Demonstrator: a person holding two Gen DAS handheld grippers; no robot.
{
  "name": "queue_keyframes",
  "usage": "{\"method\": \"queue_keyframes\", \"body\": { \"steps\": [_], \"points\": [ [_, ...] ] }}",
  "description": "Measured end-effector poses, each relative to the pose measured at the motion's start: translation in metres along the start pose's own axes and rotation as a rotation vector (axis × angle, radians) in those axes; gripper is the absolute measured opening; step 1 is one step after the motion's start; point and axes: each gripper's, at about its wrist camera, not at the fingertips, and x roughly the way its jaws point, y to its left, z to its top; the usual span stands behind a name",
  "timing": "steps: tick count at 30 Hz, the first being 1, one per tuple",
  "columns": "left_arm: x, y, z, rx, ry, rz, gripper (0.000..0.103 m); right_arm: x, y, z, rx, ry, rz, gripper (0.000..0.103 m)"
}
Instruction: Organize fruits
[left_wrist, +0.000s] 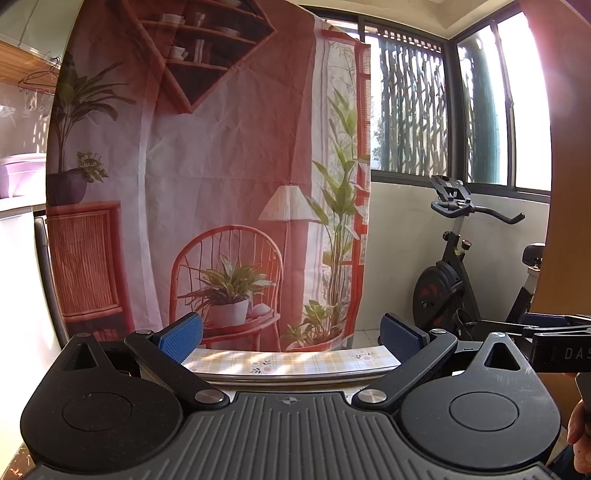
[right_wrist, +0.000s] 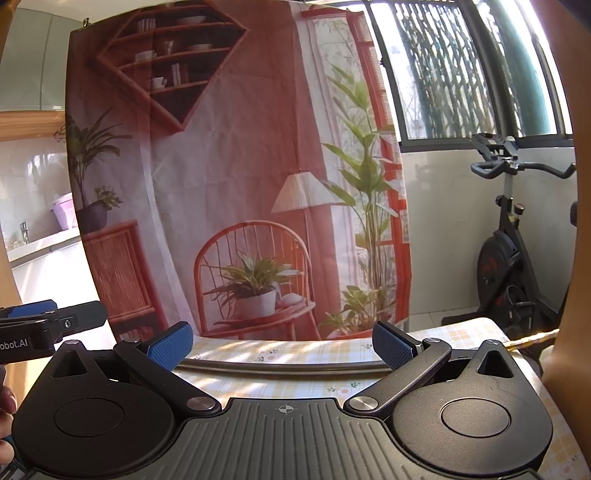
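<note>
No fruit shows in either view. My left gripper (left_wrist: 291, 338) is open, its blue pads (left_wrist: 181, 338) spread wide with nothing between them, held level over a table with a yellow checked cloth (left_wrist: 295, 362). My right gripper (right_wrist: 282, 347) is open too and empty, above the same cloth (right_wrist: 295, 350). A curved metal rim (right_wrist: 280, 367) lies on the cloth just beyond the right fingers, and it shows also in the left wrist view as the metal rim (left_wrist: 295, 377). The left gripper (right_wrist: 51, 321) appears at the left edge of the right wrist view.
A printed fabric backdrop (left_wrist: 221, 184) hangs behind the table. An exercise bike (left_wrist: 454, 277) stands at the right by the windows (left_wrist: 424, 110). A counter with a purple tub (left_wrist: 18, 173) is at the left. A person's fingers (right_wrist: 7, 406) hold the left gripper's handle.
</note>
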Motion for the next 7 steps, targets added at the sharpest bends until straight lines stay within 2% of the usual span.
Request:
{"method": "queue_keyframes", "body": {
  "steps": [7],
  "points": [
    [0.0031, 0.0011, -0.0021, -0.003, 0.013, -0.02, 0.103, 0.0022, 0.0001, -0.0033, 0.009, 0.012, 0.0, 0.103]
  ]
}}
